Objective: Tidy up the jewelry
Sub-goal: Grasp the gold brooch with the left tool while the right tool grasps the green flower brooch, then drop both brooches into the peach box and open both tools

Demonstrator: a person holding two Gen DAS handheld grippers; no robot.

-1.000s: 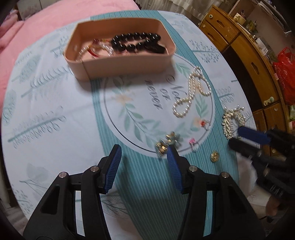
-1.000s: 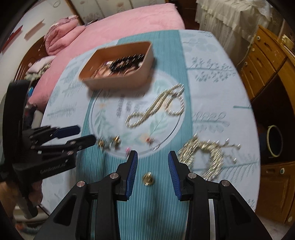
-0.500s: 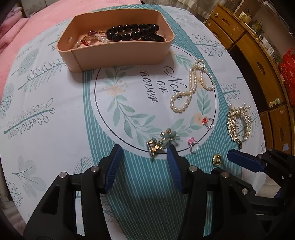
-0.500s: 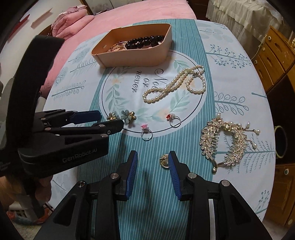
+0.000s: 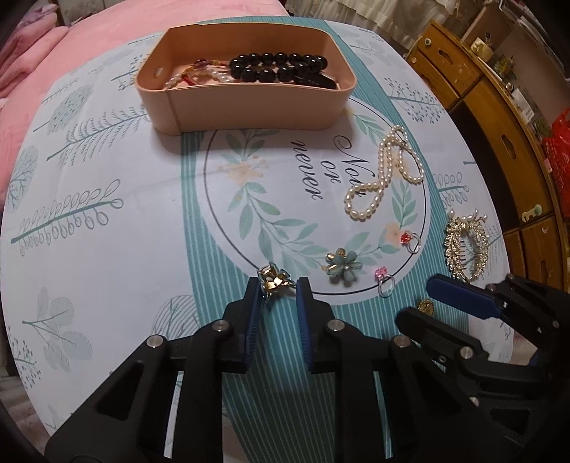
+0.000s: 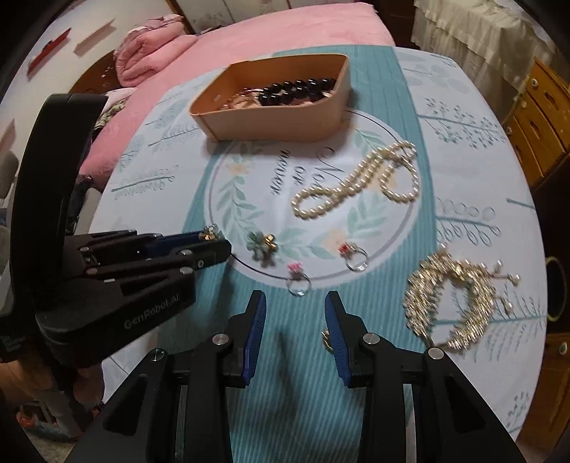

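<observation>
My left gripper (image 5: 274,286) is shut on a small gold flower earring (image 5: 273,280), low over the cloth; both also show in the right wrist view (image 6: 210,237). Its pale-green twin earring (image 5: 342,267) lies just right of it. A pink-stone ring (image 5: 383,279), a red-stone ring (image 5: 409,240), a pearl necklace (image 5: 383,176), a gold hair comb (image 5: 465,249) and a small gold stud (image 5: 425,306) lie on the cloth. My right gripper (image 6: 294,302) is open and empty, with the stud (image 6: 326,336) beside its right finger. The peach tray (image 5: 249,107) holds black beads and bracelets.
The round table has a teal and white printed cloth (image 5: 107,231). A pink bed (image 6: 285,32) lies beyond it. Wooden drawers (image 5: 498,142) stand to the right. The table edge is close on the near side.
My left gripper has moved forward and closed on the gold flower earring. My right gripper has shifted left, so the stud now lies beside its right finger.
</observation>
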